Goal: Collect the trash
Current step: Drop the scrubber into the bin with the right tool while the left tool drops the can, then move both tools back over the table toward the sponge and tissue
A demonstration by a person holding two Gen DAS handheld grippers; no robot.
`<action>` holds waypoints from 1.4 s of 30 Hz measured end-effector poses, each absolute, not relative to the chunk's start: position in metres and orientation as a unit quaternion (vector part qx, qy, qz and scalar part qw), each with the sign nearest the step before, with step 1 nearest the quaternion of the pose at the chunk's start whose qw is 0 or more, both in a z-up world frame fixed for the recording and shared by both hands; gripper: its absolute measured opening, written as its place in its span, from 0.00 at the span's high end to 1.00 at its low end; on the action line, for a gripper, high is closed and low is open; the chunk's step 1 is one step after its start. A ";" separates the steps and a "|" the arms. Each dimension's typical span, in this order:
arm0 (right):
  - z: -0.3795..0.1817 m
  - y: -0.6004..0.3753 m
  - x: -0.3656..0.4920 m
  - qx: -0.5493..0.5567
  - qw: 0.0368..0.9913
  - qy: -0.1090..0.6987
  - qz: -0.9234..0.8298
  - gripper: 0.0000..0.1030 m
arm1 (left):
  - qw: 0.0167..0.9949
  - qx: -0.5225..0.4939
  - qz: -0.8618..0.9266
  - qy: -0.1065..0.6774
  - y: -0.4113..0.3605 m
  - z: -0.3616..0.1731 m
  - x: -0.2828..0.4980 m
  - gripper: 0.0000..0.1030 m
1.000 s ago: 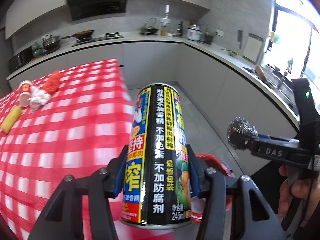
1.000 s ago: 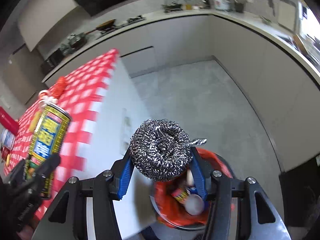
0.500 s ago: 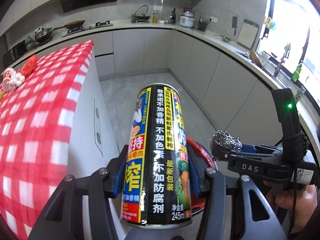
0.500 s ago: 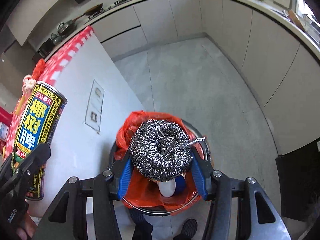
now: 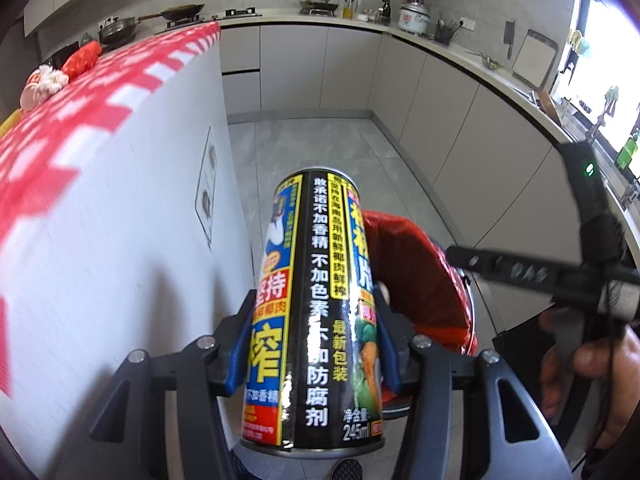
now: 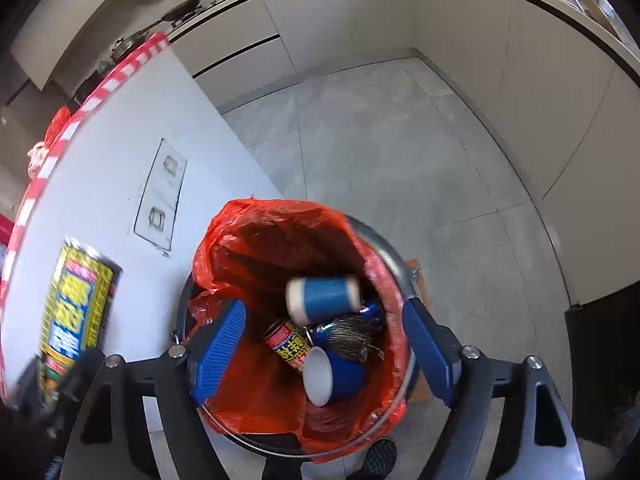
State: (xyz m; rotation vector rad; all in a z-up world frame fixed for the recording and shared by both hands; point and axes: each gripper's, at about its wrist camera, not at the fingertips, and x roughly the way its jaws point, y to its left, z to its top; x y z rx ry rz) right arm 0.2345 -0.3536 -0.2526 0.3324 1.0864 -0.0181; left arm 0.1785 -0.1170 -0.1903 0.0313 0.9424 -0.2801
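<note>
Right wrist view: a white counter [image 6: 100, 168] with a red checked cloth [image 6: 92, 100] along its top edge is seen at the left, and a round bin [image 6: 396, 264] lined with a red bag [image 6: 256, 240] stands on the grey floor [image 6: 400, 140] just beside its end wall. Inside the bag two blue paper cups [image 6: 324, 294], a small drink can [image 6: 290, 344] and a steel scourer [image 6: 352, 338] are seen lying together near the right side. The right tongs [image 6: 326, 352] are held above the bin mouth, their jaws opening with nothing pressed between the blue pads [image 6: 220, 348]; the scourer lies below them among the cups. In the left wrist view a tall drink can [image 5: 316, 312] is gripped upright by the closed left tongs [image 5: 312, 344], beside the counter's end and over the near left rim of the bin. A hand [image 5: 592, 364] is seen at the right edge on the other tool's handle.
</note>
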 end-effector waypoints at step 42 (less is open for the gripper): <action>-0.138 -0.348 0.197 0.170 0.881 0.441 0.027 0.20 | 0.908 0.009 -0.104 0.407 -0.107 -0.093 0.141 0.09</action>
